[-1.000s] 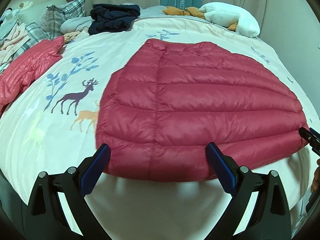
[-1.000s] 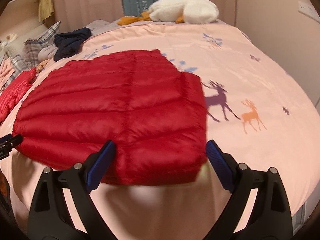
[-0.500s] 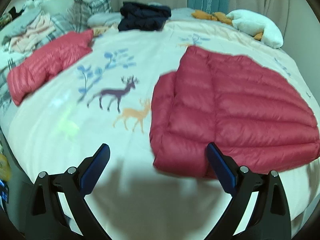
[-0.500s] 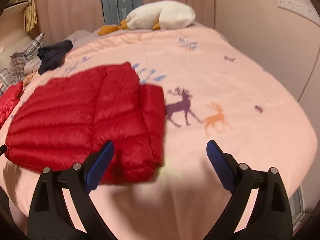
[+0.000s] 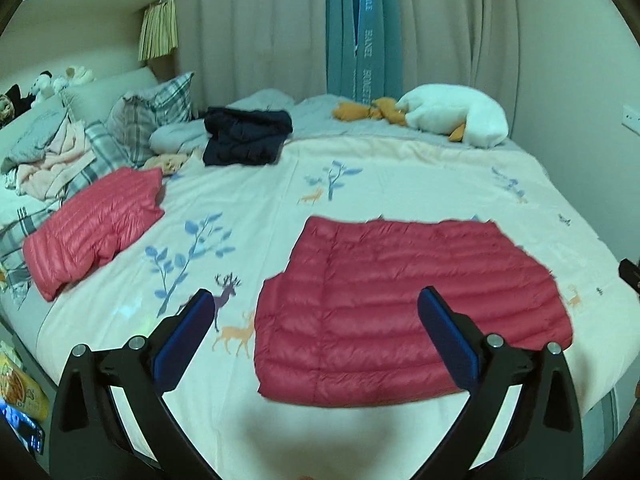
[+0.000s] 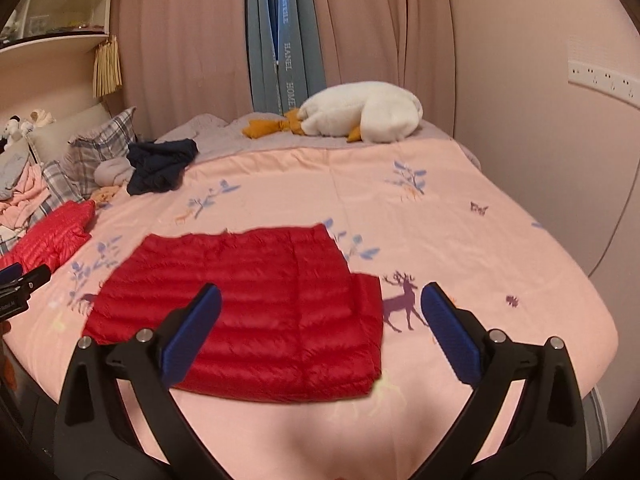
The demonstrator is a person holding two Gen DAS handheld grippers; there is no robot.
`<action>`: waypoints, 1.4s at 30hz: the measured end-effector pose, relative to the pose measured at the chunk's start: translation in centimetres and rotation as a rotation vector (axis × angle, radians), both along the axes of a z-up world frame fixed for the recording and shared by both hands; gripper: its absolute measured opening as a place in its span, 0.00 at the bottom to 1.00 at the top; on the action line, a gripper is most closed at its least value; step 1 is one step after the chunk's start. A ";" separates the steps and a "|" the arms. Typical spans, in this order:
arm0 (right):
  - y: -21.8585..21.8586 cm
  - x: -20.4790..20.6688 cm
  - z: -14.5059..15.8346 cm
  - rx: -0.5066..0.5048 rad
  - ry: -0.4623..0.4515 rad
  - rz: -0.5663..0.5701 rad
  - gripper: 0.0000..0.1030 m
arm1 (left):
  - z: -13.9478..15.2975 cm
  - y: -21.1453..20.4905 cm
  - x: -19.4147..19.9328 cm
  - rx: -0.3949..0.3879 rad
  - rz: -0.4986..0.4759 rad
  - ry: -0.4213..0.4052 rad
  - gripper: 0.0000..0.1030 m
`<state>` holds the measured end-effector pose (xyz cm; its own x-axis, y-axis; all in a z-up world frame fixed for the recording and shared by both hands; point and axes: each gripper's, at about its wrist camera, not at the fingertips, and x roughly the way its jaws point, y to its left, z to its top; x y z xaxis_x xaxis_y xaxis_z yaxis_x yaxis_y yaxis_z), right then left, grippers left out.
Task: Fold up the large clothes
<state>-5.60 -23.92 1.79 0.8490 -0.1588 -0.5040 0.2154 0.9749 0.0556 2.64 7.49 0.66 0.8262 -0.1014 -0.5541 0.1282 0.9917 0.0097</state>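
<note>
A red quilted down jacket (image 5: pixel 400 312) lies folded flat on the deer-print bedspread (image 5: pixel 360 184), near the bed's front edge. My left gripper (image 5: pixel 316 294) hovers above and in front of it, open, with nothing between its blue pads. My right gripper (image 6: pixel 321 289) hangs over the jacket (image 6: pixel 248 312) near its right side; its jaws are opening and hold nothing. Each gripper's tip shows at the edge of the other's view: the right gripper (image 5: pixel 630 272) and the left gripper (image 6: pixel 20 280).
A second folded pink-red down jacket (image 5: pixel 96 224) lies at the left. Behind it are a dark navy garment (image 5: pixel 244 136), plaid pillows (image 5: pixel 148 120) and a heap of clothes (image 5: pixel 48 152). A white plush goose (image 5: pixel 452 114) rests by the curtains. A wall (image 6: pixel 560 160) borders the bed's right side.
Both grippers have risen and drawn back from the red jacket, which now looks smaller and farther below. The curtains and wall have come into view. The jacket itself lies unmoved.
</note>
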 end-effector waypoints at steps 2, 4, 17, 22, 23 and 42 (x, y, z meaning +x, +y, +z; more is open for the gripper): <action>0.6 -0.2 1.1 -0.004 -0.017 0.009 0.98 | 1.1 -0.2 -0.6 -0.011 -0.005 -0.019 0.99; 1.2 -0.4 1.9 -0.017 -0.014 0.011 0.98 | 2.2 -0.4 -1.1 -0.040 -0.019 -0.023 0.99; 3.8 -1.5 4.7 0.046 0.024 0.061 0.98 | 5.2 -2.0 -3.2 -0.039 -0.042 -0.024 0.99; 4.6 -1.1 3.3 0.056 0.082 0.073 0.98 | 3.9 -2.3 -3.1 -0.030 -0.035 0.027 0.99; 4.8 -1.0 2.9 0.063 0.097 0.079 0.98 | 3.3 -2.4 -2.9 -0.029 -0.034 0.047 0.99; 7.0 1.6 -2.1 0.073 0.252 0.111 0.98 | -2.1 -3.2 -1.0 0.040 -0.009 0.226 0.99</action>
<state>-4.02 -16.95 -0.29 0.7054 -0.0273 -0.7083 0.1234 0.9887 0.0847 1.67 4.29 -1.44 0.6799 -0.0822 -0.7287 0.1404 0.9899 0.0193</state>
